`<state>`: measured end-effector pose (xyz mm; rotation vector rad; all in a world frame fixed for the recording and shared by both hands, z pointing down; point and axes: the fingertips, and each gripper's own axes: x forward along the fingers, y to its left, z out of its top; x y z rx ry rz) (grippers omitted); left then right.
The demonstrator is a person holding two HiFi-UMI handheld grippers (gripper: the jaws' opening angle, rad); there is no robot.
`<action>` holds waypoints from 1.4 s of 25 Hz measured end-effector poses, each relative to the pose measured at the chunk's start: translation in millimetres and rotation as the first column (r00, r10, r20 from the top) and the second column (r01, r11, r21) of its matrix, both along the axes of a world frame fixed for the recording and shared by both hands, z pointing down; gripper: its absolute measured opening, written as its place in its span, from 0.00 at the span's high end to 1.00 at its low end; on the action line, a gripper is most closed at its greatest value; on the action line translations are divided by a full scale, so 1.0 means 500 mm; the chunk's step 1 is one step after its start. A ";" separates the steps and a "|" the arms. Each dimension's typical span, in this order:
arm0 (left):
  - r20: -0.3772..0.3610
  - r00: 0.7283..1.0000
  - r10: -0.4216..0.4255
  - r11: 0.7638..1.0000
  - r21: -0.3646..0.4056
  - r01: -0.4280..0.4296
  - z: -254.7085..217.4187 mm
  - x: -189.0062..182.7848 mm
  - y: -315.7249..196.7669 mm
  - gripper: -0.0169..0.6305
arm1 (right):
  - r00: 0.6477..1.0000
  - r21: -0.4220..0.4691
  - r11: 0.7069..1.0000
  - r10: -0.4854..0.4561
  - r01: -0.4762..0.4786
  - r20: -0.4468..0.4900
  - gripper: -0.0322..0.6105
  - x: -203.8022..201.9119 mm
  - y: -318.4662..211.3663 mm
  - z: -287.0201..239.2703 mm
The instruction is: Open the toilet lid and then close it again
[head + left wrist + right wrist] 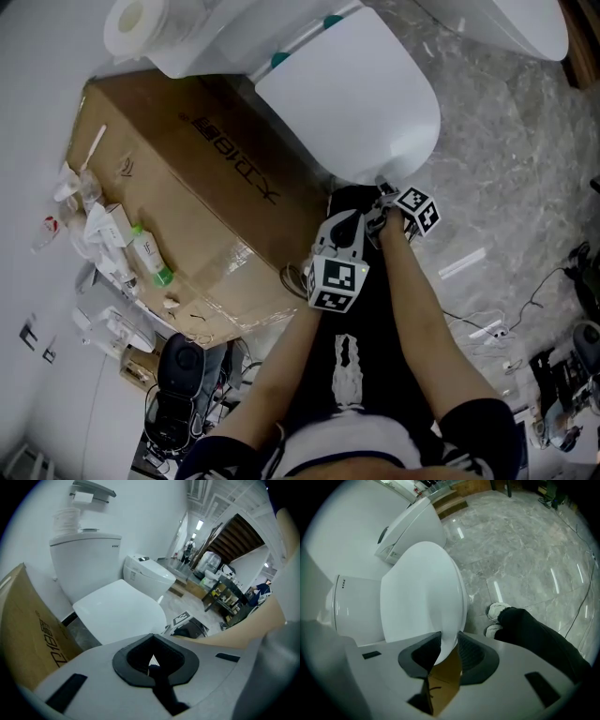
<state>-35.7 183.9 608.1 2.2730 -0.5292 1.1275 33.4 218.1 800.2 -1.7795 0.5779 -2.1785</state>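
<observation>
Fingers (471,654) of the right gripper (446,645) pinch the toilet lid's (422,597) front edge

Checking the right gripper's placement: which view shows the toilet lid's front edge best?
Right gripper view: the toilet lid's front edge lies between the right gripper's fingers. Head view: lid from above, edge partly covered by that gripper. Left gripper view: mainly its top surface.

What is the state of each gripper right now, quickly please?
Left gripper: closed, holding nothing.
Right gripper: closed on the front edge of the toilet lid.
</observation>
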 end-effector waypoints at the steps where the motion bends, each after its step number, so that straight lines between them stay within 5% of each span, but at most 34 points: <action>1: 0.002 1.000 0.001 1.000 0.000 -0.001 0.000 -0.001 0.001 0.97 | 1.000 0.004 1.000 0.016 -0.016 -0.007 0.79 -0.001 0.001 -0.010; 5: 0.005 1.000 0.009 1.000 0.006 -0.009 -0.009 -0.002 0.004 0.97 | 0.998 0.026 0.998 0.059 -0.059 0.001 0.81 -0.003 0.008 -0.055; 16: 0.008 1.000 0.015 0.994 0.106 -0.016 -0.082 -0.009 -0.027 0.97 | 0.999 0.199 0.979 -0.034 0.035 -0.010 0.88 -0.008 -0.019 -0.229; 24: 0.064 0.992 0.112 0.959 0.254 -0.125 -0.113 -0.016 -0.060 0.96 | 0.982 0.327 0.926 -0.185 0.188 -0.040 0.88 -0.017 -0.071 -0.351; 26: 0.111 0.979 0.170 0.940 0.280 -0.195 -0.108 -0.017 -0.067 0.81 | 0.975 0.357 0.908 -0.219 0.221 -0.047 0.88 -0.018 -0.088 -0.376; 29: 0.210 0.944 0.254 0.891 0.329 -0.313 -0.096 -0.019 -0.074 0.78 | 0.965 0.399 0.881 -0.256 0.255 -0.052 0.88 -0.022 -0.111 -0.406; 35: 0.446 0.822 0.354 0.717 0.434 -0.545 -0.081 -0.008 -0.106 0.74 | 0.961 0.458 0.851 -0.276 0.257 -0.025 0.89 -0.032 -0.155 -0.466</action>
